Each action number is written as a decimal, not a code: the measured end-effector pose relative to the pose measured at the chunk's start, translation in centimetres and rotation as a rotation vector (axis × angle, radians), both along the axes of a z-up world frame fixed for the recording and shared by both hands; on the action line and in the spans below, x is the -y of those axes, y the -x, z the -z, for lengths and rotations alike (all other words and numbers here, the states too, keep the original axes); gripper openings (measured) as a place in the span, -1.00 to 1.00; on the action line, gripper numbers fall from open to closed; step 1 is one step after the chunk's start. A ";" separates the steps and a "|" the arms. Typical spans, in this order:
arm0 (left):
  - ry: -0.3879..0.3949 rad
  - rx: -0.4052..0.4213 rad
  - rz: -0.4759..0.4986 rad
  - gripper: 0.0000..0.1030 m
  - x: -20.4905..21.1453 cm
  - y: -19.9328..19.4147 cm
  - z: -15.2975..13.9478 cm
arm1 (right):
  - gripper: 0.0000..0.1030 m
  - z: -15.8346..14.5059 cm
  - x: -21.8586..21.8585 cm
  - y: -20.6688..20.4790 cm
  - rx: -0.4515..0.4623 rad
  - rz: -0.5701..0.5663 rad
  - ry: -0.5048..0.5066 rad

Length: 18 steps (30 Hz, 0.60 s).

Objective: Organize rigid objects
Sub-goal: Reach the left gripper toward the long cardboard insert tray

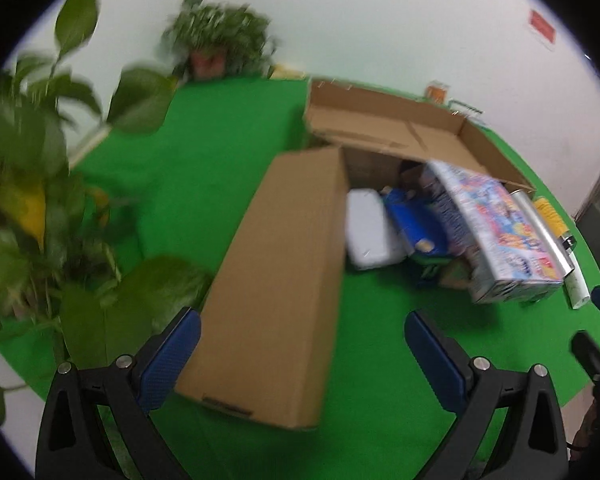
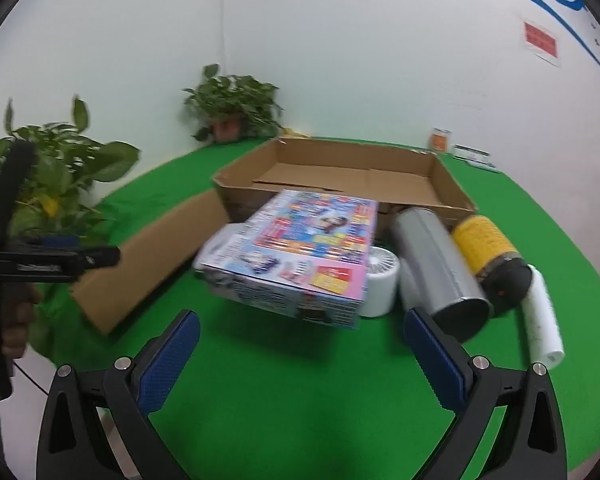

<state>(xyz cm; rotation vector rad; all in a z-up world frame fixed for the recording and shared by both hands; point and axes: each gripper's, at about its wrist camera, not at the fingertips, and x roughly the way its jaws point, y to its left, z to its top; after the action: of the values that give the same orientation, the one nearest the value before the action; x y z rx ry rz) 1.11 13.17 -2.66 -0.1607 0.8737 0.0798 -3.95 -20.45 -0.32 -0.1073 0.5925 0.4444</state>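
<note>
Green table [image 2: 300, 392], long cardboard box [image 1: 276, 280] lengthwise toward the open tray [image 2: 340, 176]; both grippers' jaws wide apart, empty.

An open shallow brown cardboard tray [image 2: 340, 176] is sitting at the back of the green-covered table [image 2: 300, 380]. Before it a colourful printed rectangular box [image 2: 300, 252] is resting tilted on other items, with a long brown cardboard box [image 2: 148, 260] lying to its left and a silver metal cylinder [image 2: 436, 260], a yellow-and-black can [image 2: 488, 252] and a white roll [image 2: 542, 316] lying side by side to its right.
</note>
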 end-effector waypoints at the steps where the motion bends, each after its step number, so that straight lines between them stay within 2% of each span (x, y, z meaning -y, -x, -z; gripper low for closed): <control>1: 0.028 -0.022 -0.002 0.97 -0.5 0.1 0.7 | 0.99 0.0 -0.2 0.0 0.003 -0.016 -0.003; 2: 0.057 -0.053 0.007 0.96 -0.8 0.1 1.5 | 0.99 0.0 -0.4 -0.1 0.004 -0.031 -0.006; 5: -0.005 -0.050 0.009 0.95 -0.4 0.5 1.9 | 0.99 0.1 -1.1 0.1 -0.013 -0.066 -0.029; 9: -0.032 -0.050 0.045 0.80 0.6 1.0 1.7 | 0.99 -0.2 -1.7 0.4 -0.051 -0.098 -0.077; 10: -0.017 -0.043 0.071 0.80 0.7 1.2 1.6 | 0.99 -0.6 -1.8 0.1 -0.063 -0.104 -0.101; 14: 0.179 0.001 0.290 0.72 2.2 2.4 0.5 | 0.99 -0.3 -1.6 0.4 -0.024 -0.135 -0.113; 16: 0.153 0.039 0.268 0.74 1.7 2.8 -0.1 | 0.99 -0.7 -1.4 0.6 -0.003 -0.147 -0.151; 18: 0.154 0.071 0.201 0.74 -0.4 3.0 -0.5 | 0.99 -1.1 -1.3 0.9 0.028 -0.155 -0.193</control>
<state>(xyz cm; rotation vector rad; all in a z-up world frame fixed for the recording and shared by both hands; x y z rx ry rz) -1.92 13.54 -2.19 -0.2174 0.8211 -0.1798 -4.89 -19.14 0.82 0.0254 0.5132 0.6467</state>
